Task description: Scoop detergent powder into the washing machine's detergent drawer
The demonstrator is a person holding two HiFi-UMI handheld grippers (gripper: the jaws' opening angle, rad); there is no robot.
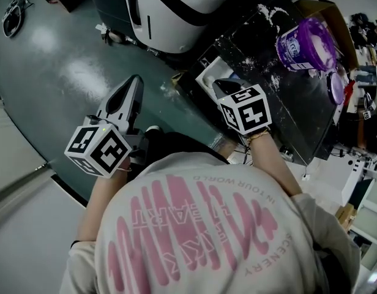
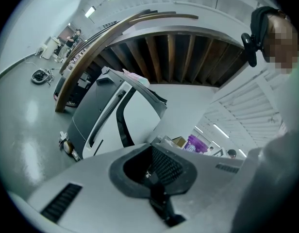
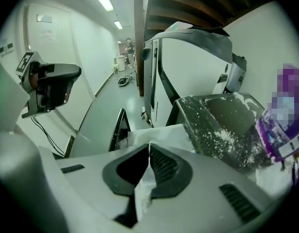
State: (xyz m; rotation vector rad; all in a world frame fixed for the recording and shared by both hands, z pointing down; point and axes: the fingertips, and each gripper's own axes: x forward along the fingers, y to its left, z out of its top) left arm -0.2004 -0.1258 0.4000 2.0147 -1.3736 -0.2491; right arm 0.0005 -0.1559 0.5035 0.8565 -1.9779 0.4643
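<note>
My right gripper [image 1: 221, 87] hangs over the white detergent drawer [image 1: 208, 76], which stands pulled out of the black washing machine [image 1: 280, 112]. In the right gripper view my right gripper [image 3: 149, 146] is shut on a thin white scoop handle [image 3: 141, 191]. The scoop's bowl is hidden behind the jaws, just above the drawer [image 3: 161, 130]. An open purple detergent tub [image 1: 306, 44] stands on the powder-strewn machine top. My left gripper [image 1: 131, 95] is off to the left over the floor. There my left gripper [image 2: 150, 148] is shut, with nothing in it.
A big white appliance [image 1: 176, 8] with a dark band stands behind the drawer. A purple lid [image 1: 336, 86] lies on the machine top near cluttered shelves on the right. White powder [image 3: 224, 137] is spilled over the black top. Grey-green floor [image 1: 60, 72] spreads to the left.
</note>
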